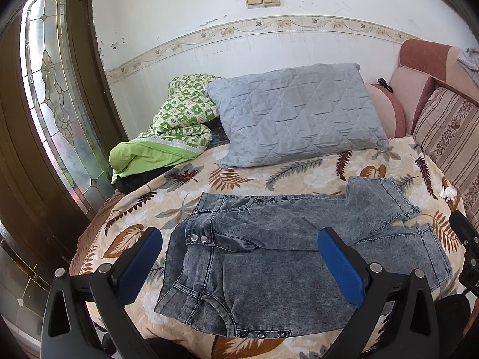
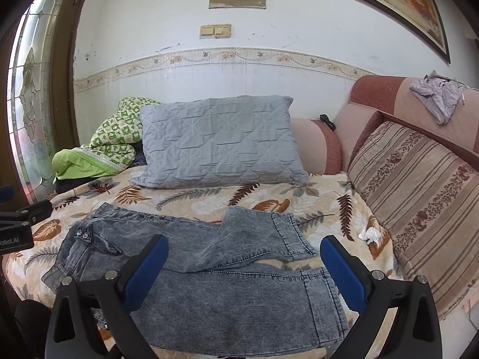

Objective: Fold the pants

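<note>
Both wrist cameras look forward and slightly down over a leaf-print bed [image 1: 239, 176] toward the wall. The left view sits nearer the door [image 1: 18, 137], the right nearer the sofa back [image 2: 419, 179]. Both share the grey pillow [image 1: 296, 116] and jeans [image 2: 227, 293].

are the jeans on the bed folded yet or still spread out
Spread out, not folded: the jeans lie flat on the bedspread, both legs extended.

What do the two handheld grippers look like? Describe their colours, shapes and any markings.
Both match. The left gripper has two black, angular plastic fingers with triangular cut-outs and round silver bolt heads, each tipped with a flat blue textured pad. The right gripper is built the same way. In the right wrist view, the left gripper's black body shows white lettering ending in "Robot.AI". No cables, hands or sleeves are visible.
</note>
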The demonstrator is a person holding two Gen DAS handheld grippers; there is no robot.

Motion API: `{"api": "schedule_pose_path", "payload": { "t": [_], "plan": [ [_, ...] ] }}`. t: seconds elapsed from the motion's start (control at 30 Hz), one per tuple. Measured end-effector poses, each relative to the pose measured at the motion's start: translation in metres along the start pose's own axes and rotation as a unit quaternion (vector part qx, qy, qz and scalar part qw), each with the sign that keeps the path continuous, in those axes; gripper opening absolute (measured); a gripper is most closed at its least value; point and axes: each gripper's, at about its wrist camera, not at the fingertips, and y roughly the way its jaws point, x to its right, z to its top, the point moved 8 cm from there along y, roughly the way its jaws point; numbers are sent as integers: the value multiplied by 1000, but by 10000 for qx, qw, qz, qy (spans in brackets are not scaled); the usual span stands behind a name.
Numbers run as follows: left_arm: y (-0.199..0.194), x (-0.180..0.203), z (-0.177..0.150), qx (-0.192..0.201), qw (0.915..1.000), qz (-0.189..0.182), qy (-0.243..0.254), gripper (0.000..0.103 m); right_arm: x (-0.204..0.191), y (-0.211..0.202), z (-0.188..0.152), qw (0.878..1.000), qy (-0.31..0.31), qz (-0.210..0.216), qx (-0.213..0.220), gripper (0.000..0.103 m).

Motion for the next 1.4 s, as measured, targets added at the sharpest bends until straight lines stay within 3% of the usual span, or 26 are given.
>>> {"api": "schedule_pose_path", "payload": {
  "t": [1.4],
  "plan": [
    [10,12,-13,-160,9996,12,242,103,4,13,-10,9994,-10,-140,-316,102]
  ]
}}
